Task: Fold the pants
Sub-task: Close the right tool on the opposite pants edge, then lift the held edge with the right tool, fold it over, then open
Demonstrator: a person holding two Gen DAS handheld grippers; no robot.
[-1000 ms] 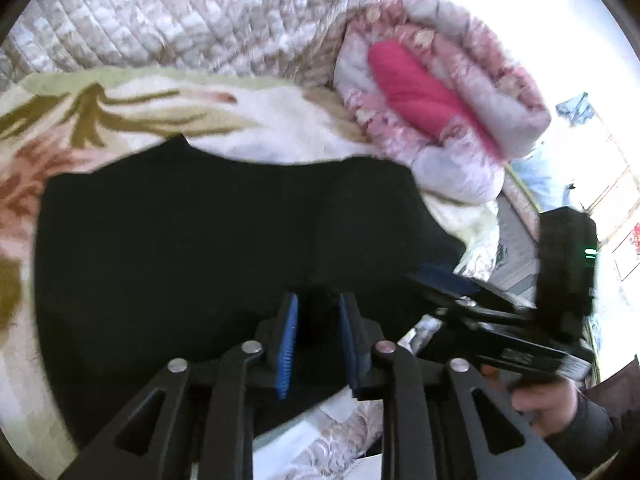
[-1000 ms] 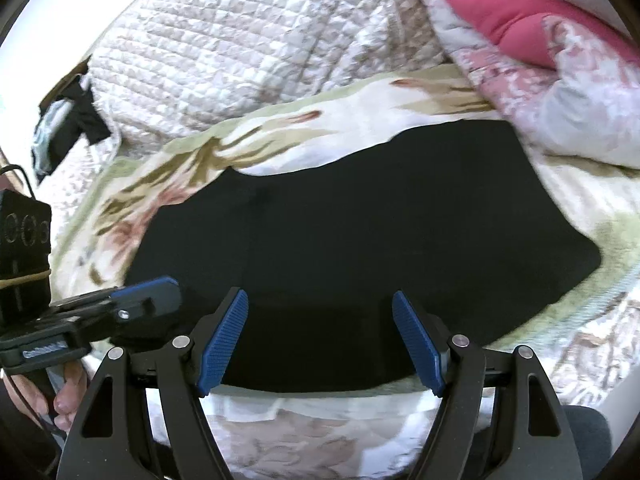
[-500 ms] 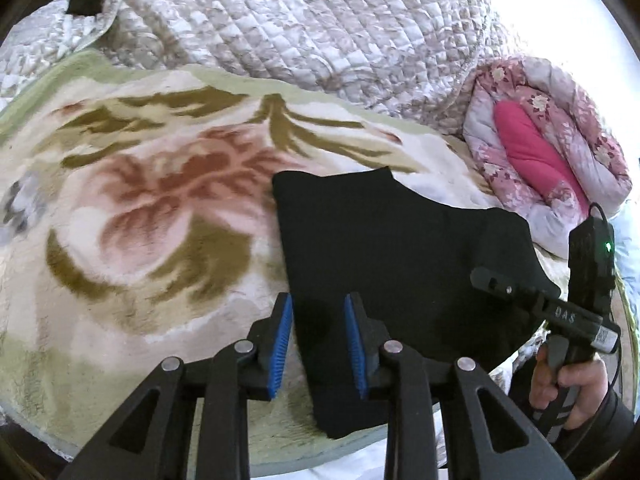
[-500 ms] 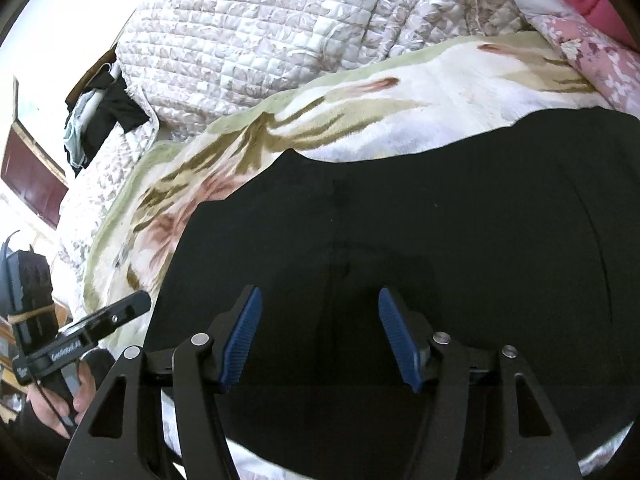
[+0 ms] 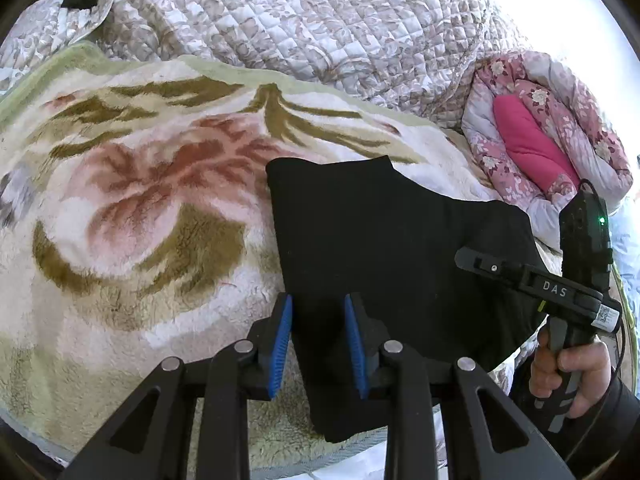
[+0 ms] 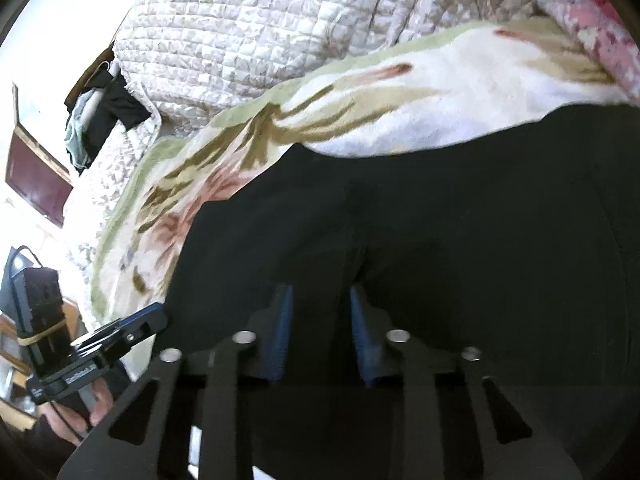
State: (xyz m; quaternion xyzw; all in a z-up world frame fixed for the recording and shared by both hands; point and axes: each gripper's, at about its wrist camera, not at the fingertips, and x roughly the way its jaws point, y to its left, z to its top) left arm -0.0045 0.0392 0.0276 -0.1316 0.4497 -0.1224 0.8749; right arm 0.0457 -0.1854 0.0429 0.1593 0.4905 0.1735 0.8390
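Pants [image 5: 392, 248], black, folded into a compact slab on floral blanket [image 5: 132, 216], near bed edge. Long axis runs fwd-right from L gripper [image 5: 318, 340]. L gripper sits at slab's near-left corner, fingers partly spread, cloth edge between them; whether it's gripped, can't tell. R gripper [image 6: 319, 334] hangs over slab's mid, similar gap, nothing visibly pinched. L is nearer the free edge. Legible: "DAS" on R handle [image 5: 556, 289].

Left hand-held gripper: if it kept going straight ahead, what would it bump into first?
Probably the black pants: the left hand-held gripper already straddles their near edge, though depth is unclear.
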